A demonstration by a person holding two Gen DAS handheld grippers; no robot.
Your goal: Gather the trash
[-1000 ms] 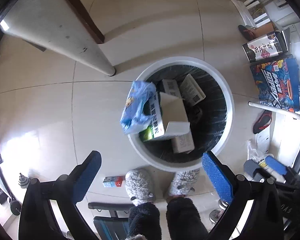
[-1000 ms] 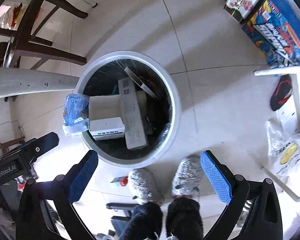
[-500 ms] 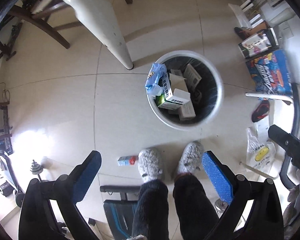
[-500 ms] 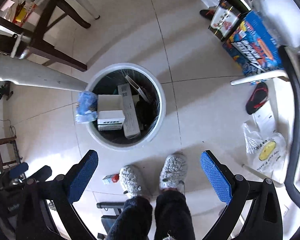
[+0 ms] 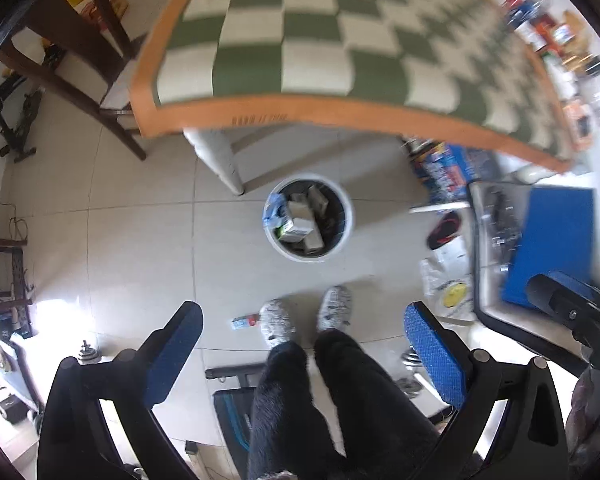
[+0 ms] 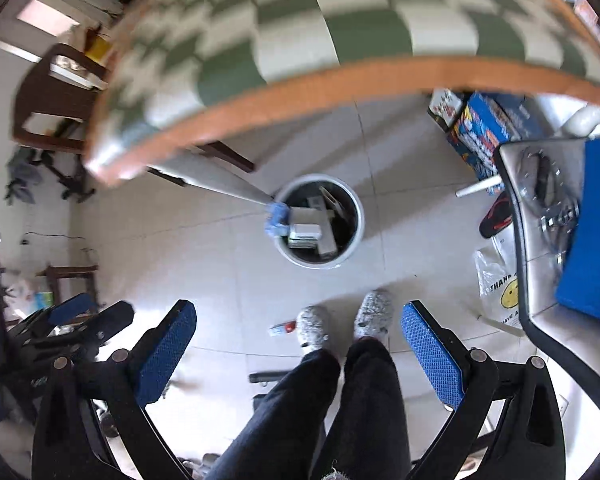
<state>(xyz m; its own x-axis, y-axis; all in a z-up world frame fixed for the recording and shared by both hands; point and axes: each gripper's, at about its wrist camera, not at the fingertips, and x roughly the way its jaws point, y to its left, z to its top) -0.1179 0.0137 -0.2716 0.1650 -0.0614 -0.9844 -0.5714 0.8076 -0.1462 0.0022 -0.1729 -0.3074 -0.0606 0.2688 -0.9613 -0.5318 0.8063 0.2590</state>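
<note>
1. The left gripper [image 5: 302, 354] is spread wide with nothing between its blue pads [image 5: 434, 354]; it hangs high above the floor [image 5: 140, 240].
2. The right gripper [image 6: 298, 354] is likewise wide open and empty, at much the same height.
3. The bin [image 5: 350, 216], white with a dark liner, stands on the floor just beyond the near edge of the worktop [image 5: 300, 40], beside its white leg [image 5: 220, 160].
4. The bin holds several boxes [image 5: 300, 224]; a blue bag [image 5: 272, 210] droops over its left rim.
5. A small carton [image 5: 244, 322] lies on the floor, just beside the person's left slipper [image 5: 276, 320].
6. The person stands well short of the bin, both slippers pointing toward it.
7. The worktop carries a green-and-white checked cloth with an orange border; its near part is bare, and blurred clutter sits along its far right edge.
8. A white plastic bag [image 6: 496, 280] with a yellow smiley lies on the floor to the right.
</note>
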